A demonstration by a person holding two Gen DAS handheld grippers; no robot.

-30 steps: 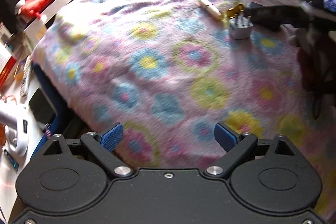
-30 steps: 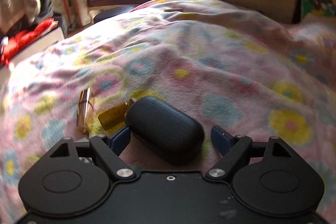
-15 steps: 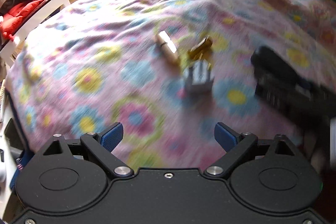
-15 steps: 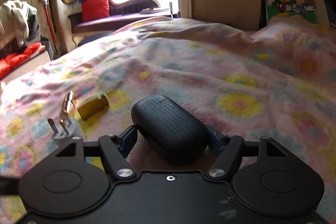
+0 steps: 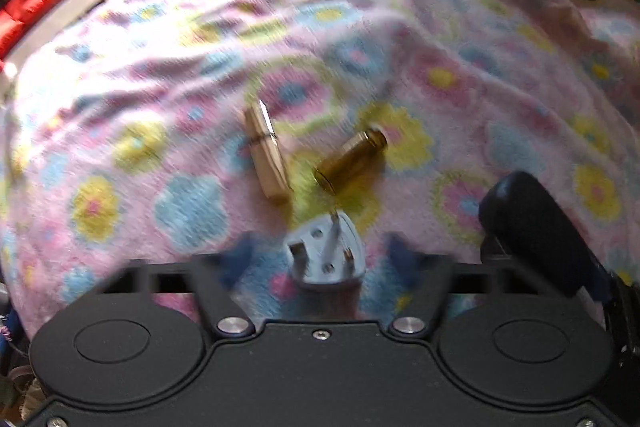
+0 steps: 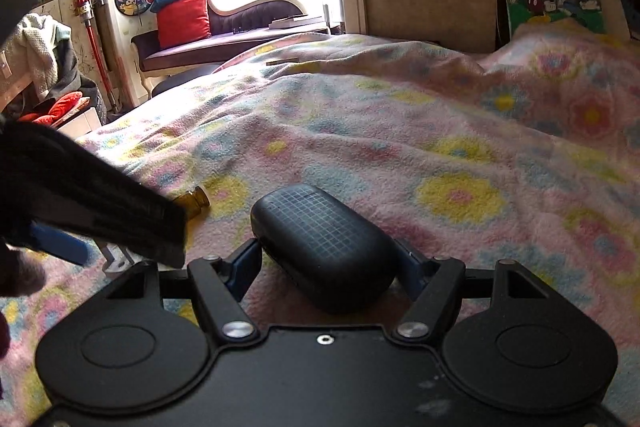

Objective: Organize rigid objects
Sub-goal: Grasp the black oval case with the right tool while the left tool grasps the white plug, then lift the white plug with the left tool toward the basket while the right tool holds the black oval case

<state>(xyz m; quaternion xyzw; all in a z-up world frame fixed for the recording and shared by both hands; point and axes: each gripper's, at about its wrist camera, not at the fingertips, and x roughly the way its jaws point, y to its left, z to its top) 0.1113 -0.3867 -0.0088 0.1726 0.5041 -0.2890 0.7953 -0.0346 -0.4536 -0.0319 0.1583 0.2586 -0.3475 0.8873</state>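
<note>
Your right gripper (image 6: 326, 263) is clamped across the middle of the black grid-textured oval case (image 6: 326, 247), low at centre frame, keeping it steady on the floral fleece blanket (image 6: 440, 155). Your left gripper (image 5: 320, 259) has just been closing around the grey three-pin plug (image 5: 326, 255), bottom centre; blur hides whether the pads touch. The amber glass vial (image 5: 352, 163) and beige folded clip (image 5: 266, 155) lie just above, awaiting sorting.
</note>
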